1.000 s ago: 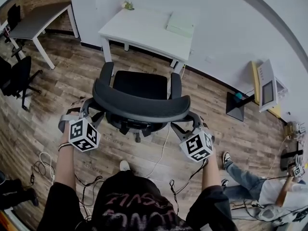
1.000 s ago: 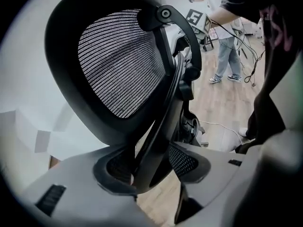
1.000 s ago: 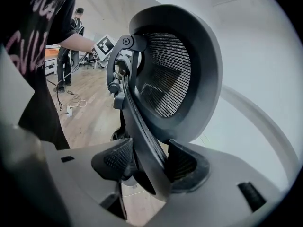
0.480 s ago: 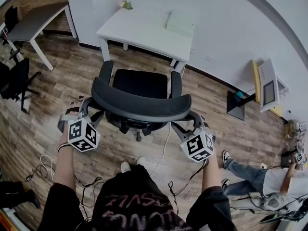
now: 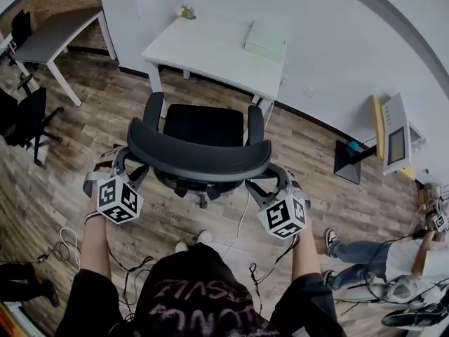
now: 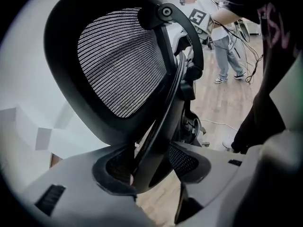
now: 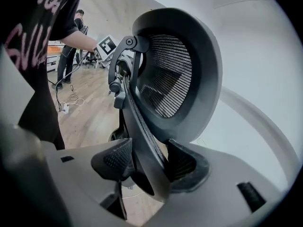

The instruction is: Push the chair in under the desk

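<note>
The black mesh office chair stands on the wood floor with its seat facing the white desk, a short gap away. Its curved backrest is nearest to me. My left gripper is shut on the backrest's left edge, and my right gripper is shut on its right edge. In the left gripper view the backrest frame runs between the ribbed pads. The right gripper view shows the backrest rim clamped between the two pads.
On the desk lie a pale green box and a small plant. A grey table and another black chair stand at the left. Cables trail on the floor. A person sits low at the right, near a black stand.
The chair and both grippers have shifted a little toward the white desk. My feet have stepped forward behind the chair. Both grips are unchanged.
</note>
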